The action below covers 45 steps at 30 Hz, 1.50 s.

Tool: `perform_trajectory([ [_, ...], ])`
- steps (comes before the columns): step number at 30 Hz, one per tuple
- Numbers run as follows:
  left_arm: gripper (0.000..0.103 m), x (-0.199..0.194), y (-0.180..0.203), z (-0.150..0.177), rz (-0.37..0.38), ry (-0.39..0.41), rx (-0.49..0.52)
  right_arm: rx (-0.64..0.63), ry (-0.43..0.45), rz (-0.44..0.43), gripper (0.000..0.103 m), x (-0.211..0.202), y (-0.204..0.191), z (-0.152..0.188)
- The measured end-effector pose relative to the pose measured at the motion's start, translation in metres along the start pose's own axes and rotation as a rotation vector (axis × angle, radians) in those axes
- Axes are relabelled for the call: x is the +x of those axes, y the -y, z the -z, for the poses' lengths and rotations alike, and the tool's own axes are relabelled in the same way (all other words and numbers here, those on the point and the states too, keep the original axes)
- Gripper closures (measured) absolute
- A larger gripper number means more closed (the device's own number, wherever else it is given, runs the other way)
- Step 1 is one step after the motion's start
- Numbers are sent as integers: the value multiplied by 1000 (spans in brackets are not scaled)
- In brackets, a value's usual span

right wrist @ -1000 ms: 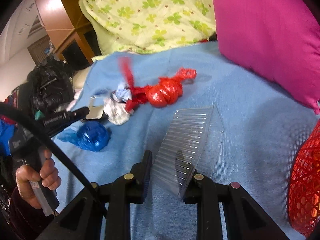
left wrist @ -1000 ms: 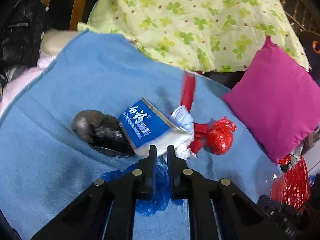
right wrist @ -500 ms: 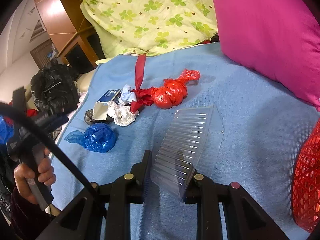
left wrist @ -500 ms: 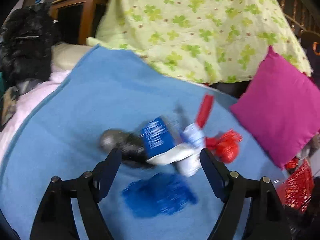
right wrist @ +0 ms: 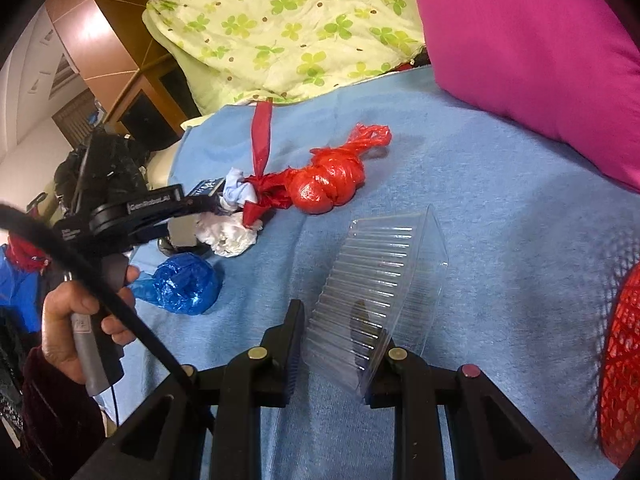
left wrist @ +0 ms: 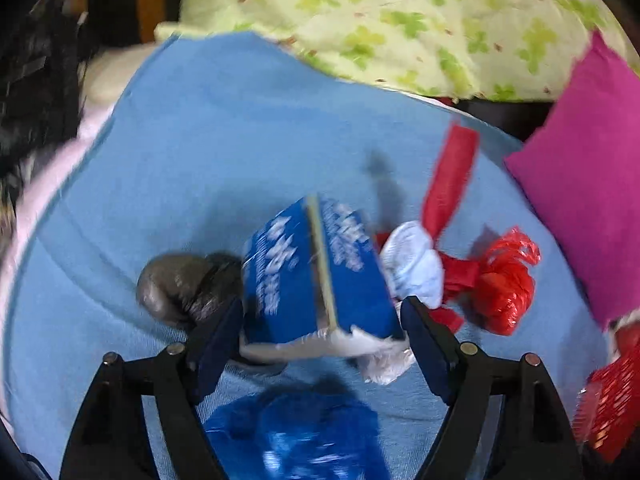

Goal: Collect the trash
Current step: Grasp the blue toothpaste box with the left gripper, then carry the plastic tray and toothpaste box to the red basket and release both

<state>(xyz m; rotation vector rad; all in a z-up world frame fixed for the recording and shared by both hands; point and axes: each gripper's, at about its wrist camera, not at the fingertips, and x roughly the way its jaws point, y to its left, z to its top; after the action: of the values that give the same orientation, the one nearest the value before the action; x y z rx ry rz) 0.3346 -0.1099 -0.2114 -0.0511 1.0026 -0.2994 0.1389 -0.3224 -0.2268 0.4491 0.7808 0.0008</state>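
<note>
My left hand-held gripper points steeply down, jaws spread wide, just closing slightly; my right hand-held gripper stays clamped, angled down.

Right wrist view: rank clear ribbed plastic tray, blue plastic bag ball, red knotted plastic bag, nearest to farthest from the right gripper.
1. Clear ribbed plastic tray: clamped in the right gripper.
2. Blue plastic bag ball: to the left, on the blue blanket.
3. Red knotted plastic bag: farther ahead, centre.
</note>
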Motion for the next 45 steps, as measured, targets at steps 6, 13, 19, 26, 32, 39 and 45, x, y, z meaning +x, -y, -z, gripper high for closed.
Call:
perform_trajectory([
  [6,62,-9,-38,10,118,-13,-80,-27,14,-18,78,1,-14,0],
  [13,64,-50,-52,25,206,77,-51,-68,76,-17,78,-18,-23,3],
  [19,64,-106,-61,34,285,161,0,-82,182,-71,78,-53,-28,1],
  [26,63,-174,-24,69,300,248,136,-75,296,-140,78,-112,-32,4],
  [32,63,-208,34,110,371,243,243,-56,353,-98,78,-185,-22,16],
  [39,63,-236,124,130,509,214,369,37,367,3,78,-270,39,24],
  [45,62,-238,209,148,576,147,493,111,303,105,77,-303,99,33],
])
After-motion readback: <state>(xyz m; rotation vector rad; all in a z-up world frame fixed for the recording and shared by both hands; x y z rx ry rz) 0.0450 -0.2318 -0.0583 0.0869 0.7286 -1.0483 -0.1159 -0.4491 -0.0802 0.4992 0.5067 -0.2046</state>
